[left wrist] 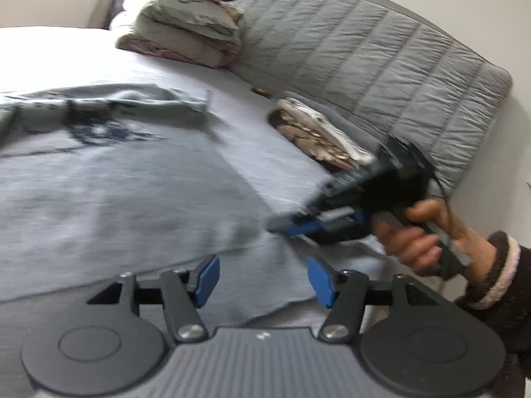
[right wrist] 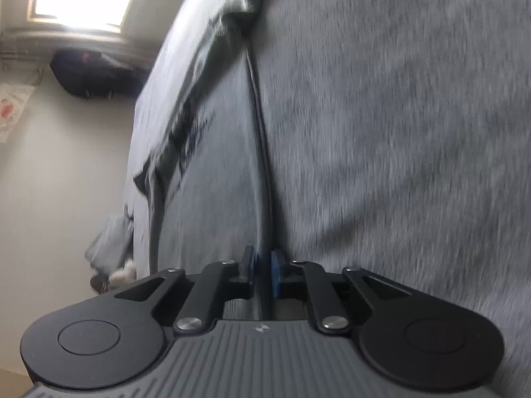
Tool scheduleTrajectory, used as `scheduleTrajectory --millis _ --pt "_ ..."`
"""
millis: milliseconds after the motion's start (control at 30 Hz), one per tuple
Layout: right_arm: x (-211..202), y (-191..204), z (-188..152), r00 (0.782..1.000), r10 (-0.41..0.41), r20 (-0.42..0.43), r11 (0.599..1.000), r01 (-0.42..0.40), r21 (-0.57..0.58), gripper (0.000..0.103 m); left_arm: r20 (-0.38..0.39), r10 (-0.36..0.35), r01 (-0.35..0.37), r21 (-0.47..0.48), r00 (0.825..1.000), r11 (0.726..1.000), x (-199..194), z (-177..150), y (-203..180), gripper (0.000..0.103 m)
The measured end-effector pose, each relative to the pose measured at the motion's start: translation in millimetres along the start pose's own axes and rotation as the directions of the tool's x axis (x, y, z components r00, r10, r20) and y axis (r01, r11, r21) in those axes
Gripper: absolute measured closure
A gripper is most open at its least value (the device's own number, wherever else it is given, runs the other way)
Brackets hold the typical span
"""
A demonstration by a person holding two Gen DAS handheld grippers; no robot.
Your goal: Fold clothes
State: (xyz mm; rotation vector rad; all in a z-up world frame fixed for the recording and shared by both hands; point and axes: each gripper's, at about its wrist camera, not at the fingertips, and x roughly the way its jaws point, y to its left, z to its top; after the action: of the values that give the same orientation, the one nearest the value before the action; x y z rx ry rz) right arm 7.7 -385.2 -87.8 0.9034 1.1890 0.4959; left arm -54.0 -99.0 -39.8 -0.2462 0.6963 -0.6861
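Jaws apart over shirt hem (left wrist: 265, 308)

Left gripper (left wrist: 264, 280) has jaws apart, gripping nothing; right gripper (right wrist: 264, 272), in a hand (left wrist: 428, 235), appears nearly closed.

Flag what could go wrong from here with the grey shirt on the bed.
1. The right claw pinches only a thin fold edge of the grey shirt; it could slip free.
2. The left claw is open with nothing held, so that side may sag and crease.
3. The folded pile lies close by; a dragged shirt might disturb it.
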Motion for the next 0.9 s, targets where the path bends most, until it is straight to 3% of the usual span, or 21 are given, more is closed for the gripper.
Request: scheduleTrajectory --millis 267,333,367,533,633,800,900 --pt "5 27 -35 0.990 -0.086 -0.111 0.993 0.076 -0.089 0.087 0.018 0.151 -0.149 -0.087 0.988 0.985 -37 -5 43 0.040" --pt "3 33 -40 0.988 -0.114 -0.103 0.986 0.100 -0.132 0.088 0.028 0.186 -0.183 -0.102 0.982 0.978 -50 -6 51 0.040" --pt "2 36 -42 0.987 -0.131 -0.094 0.981 0.115 -0.158 0.096 0.032 0.207 -0.203 -0.106 0.978 0.973 -57 -6 55 0.040" --pt "-4 44 -48 0.978 -0.202 -0.047 0.954 0.186 -0.233 0.097 0.042 0.326 -0.316 -0.158 0.944 0.935 -95 -7 82 0.039" --pt "-14 44 -49 0.971 -0.239 -0.021 0.939 0.225 -0.259 0.097 0.030 0.409 -0.393 -0.222 0.912 0.892 -124 -8 104 0.039" --pt "-24 40 -46 0.958 -0.287 0.012 0.923 0.280 -0.264 0.098 -0.020 0.528 -0.501 -0.352 0.849 0.791 -174 -14 145 0.038" --pt "-28 41 -44 0.950 -0.312 0.024 0.913 0.306 -0.270 0.098 -0.074 0.528 -0.502 -0.442 0.846 0.743 -191 -23 167 0.040"
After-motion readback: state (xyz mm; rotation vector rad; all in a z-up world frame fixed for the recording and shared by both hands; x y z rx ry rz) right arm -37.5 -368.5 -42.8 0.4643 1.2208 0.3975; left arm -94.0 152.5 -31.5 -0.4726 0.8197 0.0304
